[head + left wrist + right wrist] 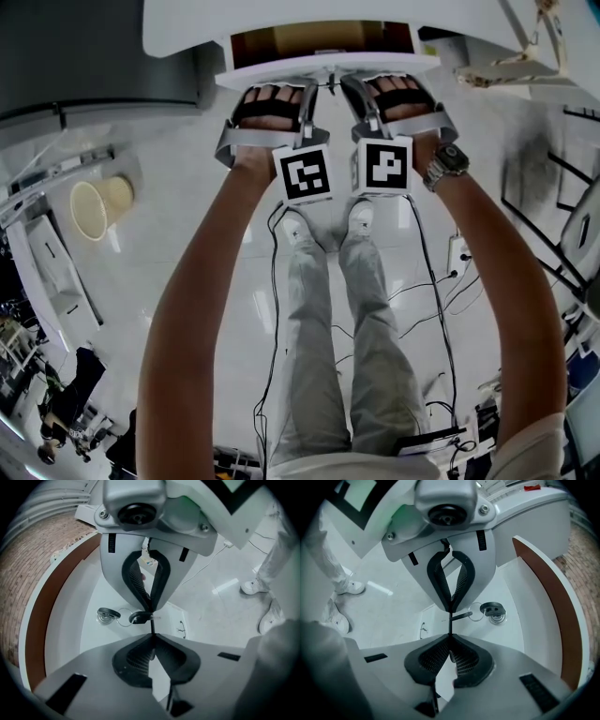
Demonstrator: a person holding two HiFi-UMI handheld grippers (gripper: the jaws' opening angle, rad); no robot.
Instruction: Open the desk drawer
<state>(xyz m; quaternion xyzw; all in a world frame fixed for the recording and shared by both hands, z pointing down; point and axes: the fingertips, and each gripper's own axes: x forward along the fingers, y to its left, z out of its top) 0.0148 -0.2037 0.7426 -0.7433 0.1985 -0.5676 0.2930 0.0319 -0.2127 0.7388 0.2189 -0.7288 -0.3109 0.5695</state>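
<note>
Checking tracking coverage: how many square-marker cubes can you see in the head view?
2: the left cube on the left tongs, the right cube on the right tongs, side by side; none appears hidden.

Two tools, left (314, 84) and right (349, 82); one drawer (281, 73); two keys (138, 617); two shoes (298, 228); one wristwatch (448, 161).

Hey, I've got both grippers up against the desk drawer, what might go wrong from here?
One: the left gripper and right gripper have their jaws together, only the tips at the glossy drawer front; no handle looks clamped, so a pull may slip off.
Two: the spare key on a ring from the lock sits beside the tips and might snag.
Three: cables trail round the person's feet; stepping back could catch them.
</note>
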